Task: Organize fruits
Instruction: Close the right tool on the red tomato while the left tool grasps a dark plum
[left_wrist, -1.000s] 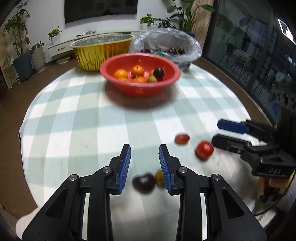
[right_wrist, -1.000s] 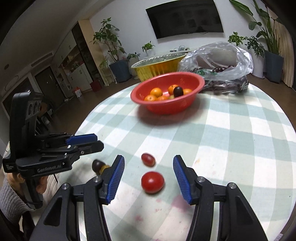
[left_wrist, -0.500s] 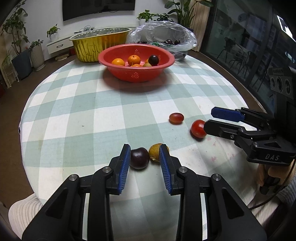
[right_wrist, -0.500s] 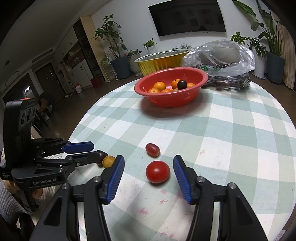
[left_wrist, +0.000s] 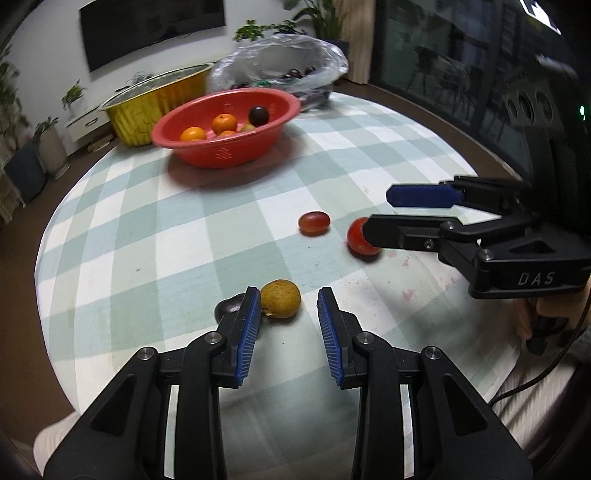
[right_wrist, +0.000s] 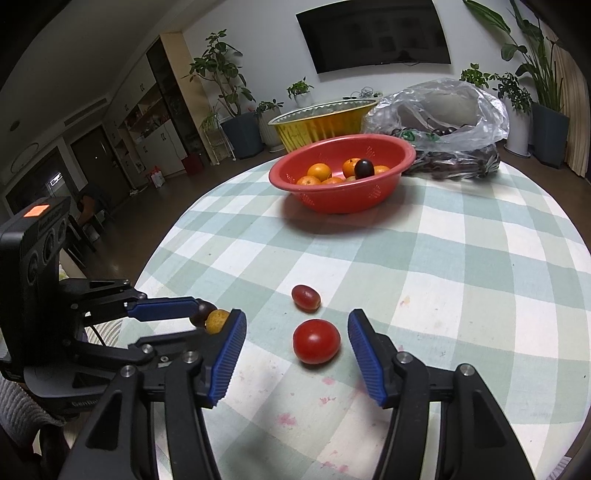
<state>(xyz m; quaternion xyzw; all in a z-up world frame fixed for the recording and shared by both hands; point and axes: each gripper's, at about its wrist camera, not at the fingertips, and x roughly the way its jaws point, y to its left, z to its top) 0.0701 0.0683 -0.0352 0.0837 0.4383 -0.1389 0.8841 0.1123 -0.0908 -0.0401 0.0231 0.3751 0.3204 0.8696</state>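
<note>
Round table under a green-and-white checked cloth (right_wrist: 461, 258): work surface.

Red plastic colander bowl (right_wrist: 343, 192), far side: holds oranges and one dark plum; likely destination.

Right hand-held gripper (right_wrist: 295, 354): jaws spread and just now widening, nothing pinched. The round red tomato (right_wrist: 316, 340) lies on the cloth between its blue pads, touching neither and slightly nearer the left one. This gripper is nearer the tomato.

Left hand-held gripper (left_wrist: 286, 334): jaws narrowly parted, empty. The yellow-brown wrinkled fruit (left_wrist: 280, 298) sits just ahead of its tips, against the left pad.

Dark purple plum (left_wrist: 227, 308): outside that left pad.

Oval red grape tomato (right_wrist: 305, 297): just beyond the round tomato, long axis across the right wrist view.
</note>
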